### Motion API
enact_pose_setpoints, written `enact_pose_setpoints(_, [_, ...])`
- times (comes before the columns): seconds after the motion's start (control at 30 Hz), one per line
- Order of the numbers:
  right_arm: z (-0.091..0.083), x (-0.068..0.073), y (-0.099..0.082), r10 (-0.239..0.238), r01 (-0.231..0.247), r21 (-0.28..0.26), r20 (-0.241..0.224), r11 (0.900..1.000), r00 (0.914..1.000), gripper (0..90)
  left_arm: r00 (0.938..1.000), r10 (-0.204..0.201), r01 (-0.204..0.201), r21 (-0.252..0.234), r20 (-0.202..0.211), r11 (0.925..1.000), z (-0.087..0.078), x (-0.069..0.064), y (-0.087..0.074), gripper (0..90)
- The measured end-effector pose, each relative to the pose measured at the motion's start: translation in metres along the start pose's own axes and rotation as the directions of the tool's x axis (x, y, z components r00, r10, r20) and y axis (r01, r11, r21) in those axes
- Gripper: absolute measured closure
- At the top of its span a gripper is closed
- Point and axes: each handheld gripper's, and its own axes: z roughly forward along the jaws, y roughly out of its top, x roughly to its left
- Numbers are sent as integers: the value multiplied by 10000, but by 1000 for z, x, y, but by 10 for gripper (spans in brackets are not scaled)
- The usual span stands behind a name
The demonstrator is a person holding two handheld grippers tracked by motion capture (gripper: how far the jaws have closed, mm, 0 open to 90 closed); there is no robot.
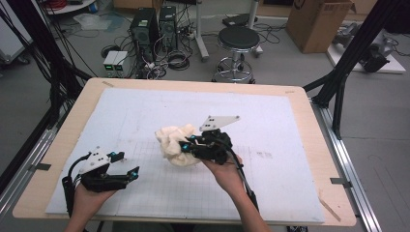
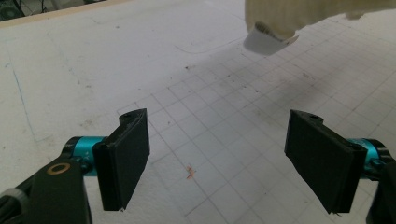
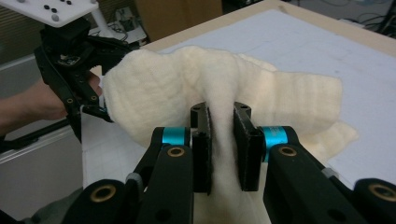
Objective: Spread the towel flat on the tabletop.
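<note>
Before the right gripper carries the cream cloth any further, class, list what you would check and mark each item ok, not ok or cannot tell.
1. Right gripper has the cream cloth pinched between its pads: ok.
2. Whole cloth clear of the white gridded mat: cannot tell; in the left gripper view a corner hangs above its shadow, the rest is cut off.
3. Left gripper open and ready to take a second hold: ok, jaws wide apart with nothing between them.
4. Left gripper clear of the cloth: ok, it sits apart in the high view.
5. Mat free of obstacles near the cloth: ok.
</note>
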Motion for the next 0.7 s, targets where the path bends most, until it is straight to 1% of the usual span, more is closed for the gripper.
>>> enact_pose_setpoints(0.07, [13, 3, 1, 63, -61, 103, -207, 9999, 9998, 798, 10000, -28, 28, -3, -11, 10000, 0, 1, 0, 225])
enact_pose_setpoints(0.17, [29, 5, 0, 107, -102, 197, -296, 9998, 9995, 796, 10000, -11, 11, -18, -45, 10000, -1, 2, 0, 225])
enact_pose_setpoints(0.3, [46, 1, -8, 339, -336, 474, -57, 9983, 9994, 794, 10000, -70, 70, 22, -57, 10000, -1, 4, -1, 225])
enact_pose_setpoints(0.33, [49, 0, -10, 373, -376, 592, 56, 9975, 9993, 791, 9999, -124, 124, 4, -73, 9999, 0, 4, -2, 225])
enact_pose_setpoints(0.37, [52, -2, -14, 290, -310, 847, 252, 9959, 9993, 787, 9999, -99, 100, 28, -70, 9999, 0, 4, -2, 225])
enact_pose_setpoints(0.43, [54, -6, -22, 172, -239, 1046, 638, 9942, 9978, 783, 10000, -83, 83, 28, -51, 10000, 0, 4, -1, 225])
enact_pose_setpoints(0.47, [53, -10, -27, 294, -384, 1136, 797, 9928, 9964, 779, 10000, -68, 69, 44, -30, 10000, 1, 4, -1, 225])
enact_pose_setpoints(0.5, [51, -18, -38, 603, -748, 1373, 1071, 9877, 9924, 763, 10000, -67, 67, 43, -18, 10000, 1, 3, -1, 225])
enact_pose_setpoints(0.53, [51, -18, -38, 603, -748, 1373, 1071, 9877, 9924, 763, 10000, -41, 41, 82, 16, 10000, 2, 3, -1, 225])
enact_pose_setpoints(0.57, [50, -21, -43, 621, -801, 1464, 1240, 9860, 9903, 755, 10000, -12, 12, 98, 17, 10000, 2, 3, -1, 225])
enact_pose_setpoints(0.67, [46, -26, -54, 797, -1040, 1568, 1541, 9821, 9848, 669, 10000, 41, -42, 148, 82, 9999, 5, 1, -1, 225])
enact_pose_setpoints(0.7, [45, -27, -55, 796, -1056, 1605, 1608, 9814, 9838, 664, 9999, 71, -73, 167, 96, 9998, 6, -1, -1, 225])
